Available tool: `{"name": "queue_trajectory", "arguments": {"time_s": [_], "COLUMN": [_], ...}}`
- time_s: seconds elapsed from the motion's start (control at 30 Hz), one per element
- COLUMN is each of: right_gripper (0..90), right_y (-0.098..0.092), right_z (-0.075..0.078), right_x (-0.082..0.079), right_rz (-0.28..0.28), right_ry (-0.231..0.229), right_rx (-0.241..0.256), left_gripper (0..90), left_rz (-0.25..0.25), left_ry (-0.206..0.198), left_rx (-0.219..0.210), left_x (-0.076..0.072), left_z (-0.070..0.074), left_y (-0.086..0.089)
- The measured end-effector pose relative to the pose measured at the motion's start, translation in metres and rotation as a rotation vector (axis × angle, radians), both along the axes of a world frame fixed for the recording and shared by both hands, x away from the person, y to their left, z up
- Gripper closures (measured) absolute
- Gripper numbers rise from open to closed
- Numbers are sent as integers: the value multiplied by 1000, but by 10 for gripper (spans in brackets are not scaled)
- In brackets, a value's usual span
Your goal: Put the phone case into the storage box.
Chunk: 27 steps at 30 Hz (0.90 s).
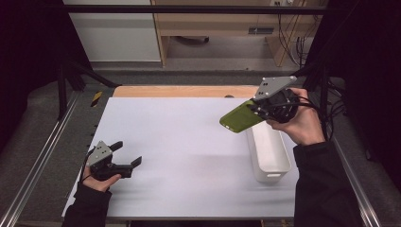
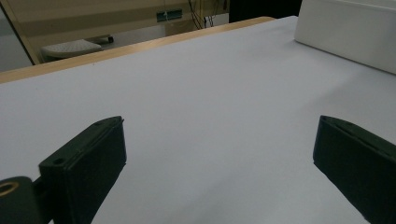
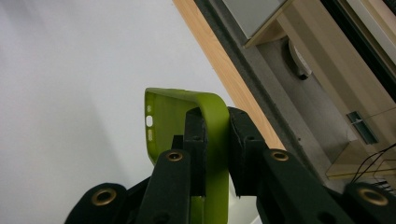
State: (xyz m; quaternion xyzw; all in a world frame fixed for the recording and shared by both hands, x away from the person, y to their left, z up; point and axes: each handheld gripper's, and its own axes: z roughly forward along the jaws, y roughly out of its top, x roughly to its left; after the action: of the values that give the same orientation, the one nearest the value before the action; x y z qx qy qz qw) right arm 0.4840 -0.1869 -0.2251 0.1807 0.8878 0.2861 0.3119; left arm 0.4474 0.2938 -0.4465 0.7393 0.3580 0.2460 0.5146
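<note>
My right gripper (image 1: 257,108) is shut on a green phone case (image 1: 240,117), held in the air above the far end of a white bin (image 1: 281,163) at the table's right. In the right gripper view the jaws pinch one side wall of the green phone case (image 3: 163,116), whose open side faces left. My left gripper (image 1: 126,153) rests low at the table's front left, open, nothing between its black fingers (image 2: 88,161). The white bin (image 2: 345,32) stands far off in the left gripper view.
The white table sheet (image 1: 184,151) has a wooden strip (image 1: 184,91) along its far edge. Metal rails (image 1: 42,146) flank both sides. Beyond the table stand a wooden shelf unit (image 1: 213,23) and cables (image 1: 295,38).
</note>
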Motion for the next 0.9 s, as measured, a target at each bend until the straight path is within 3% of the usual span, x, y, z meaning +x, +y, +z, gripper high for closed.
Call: {"name": "queue_trajectory", "arguments": {"time_s": [0.9], "right_gripper": [787], "right_y": [-9], "right_z": [6], "right_x": [18], "right_rz": [2], "right_ry": [-49], "right_rx": [-126], "left_gripper": [24], "left_rz": [-12], "left_ry": [-1], "left_rx": [1], "left_x": [0], "left_z": [-1], "left_y": [-1]}}
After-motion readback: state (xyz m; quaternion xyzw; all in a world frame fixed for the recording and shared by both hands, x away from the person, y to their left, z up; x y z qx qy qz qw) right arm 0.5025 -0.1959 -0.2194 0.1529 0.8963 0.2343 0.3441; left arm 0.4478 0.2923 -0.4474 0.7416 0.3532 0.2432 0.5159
